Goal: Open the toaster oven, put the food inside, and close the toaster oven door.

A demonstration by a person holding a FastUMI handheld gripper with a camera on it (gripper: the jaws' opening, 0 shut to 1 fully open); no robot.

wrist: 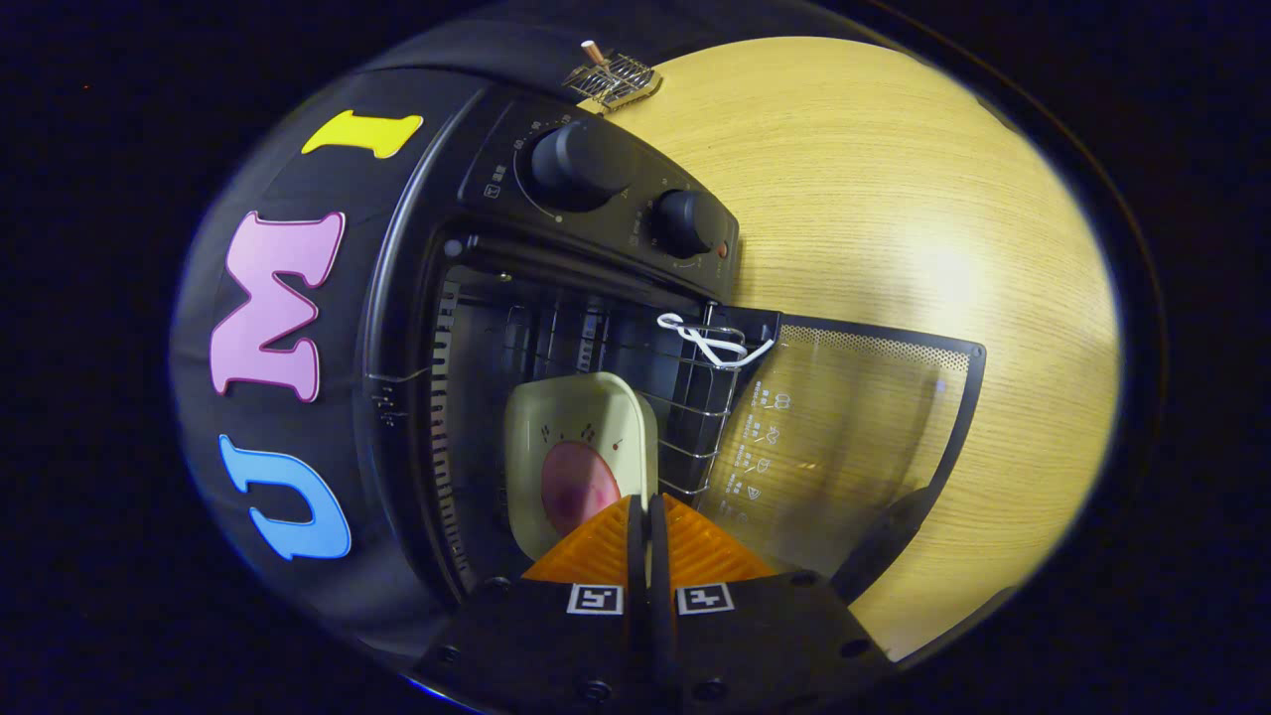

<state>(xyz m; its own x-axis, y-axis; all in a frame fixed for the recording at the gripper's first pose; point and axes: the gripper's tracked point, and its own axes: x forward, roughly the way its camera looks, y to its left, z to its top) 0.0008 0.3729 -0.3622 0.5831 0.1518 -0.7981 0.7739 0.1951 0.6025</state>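
Observation:
The black toaster oven [596, 189] stands open, and its glass door [854, 437] is folded down flat over the wooden table. A pale square dish [581, 412] with a pink piece of food [576, 487] in it sits inside the oven's mouth, on the wire rack [700, 422]. My gripper [647, 501] is shut on the dish's near rim, which is pinched thin between the two fingers. The view is rolled sideways, so the oven's knobs appear beyond the dish.
Two round knobs [581, 159] sit on the oven's control panel. A white looped cord [710, 343] hangs on the rack's corner by the door hinge. The door's dark handle [884, 541] lies beside my fingers. A small wire grill piece [614, 79] rests on the wooden table [894, 199] behind the oven.

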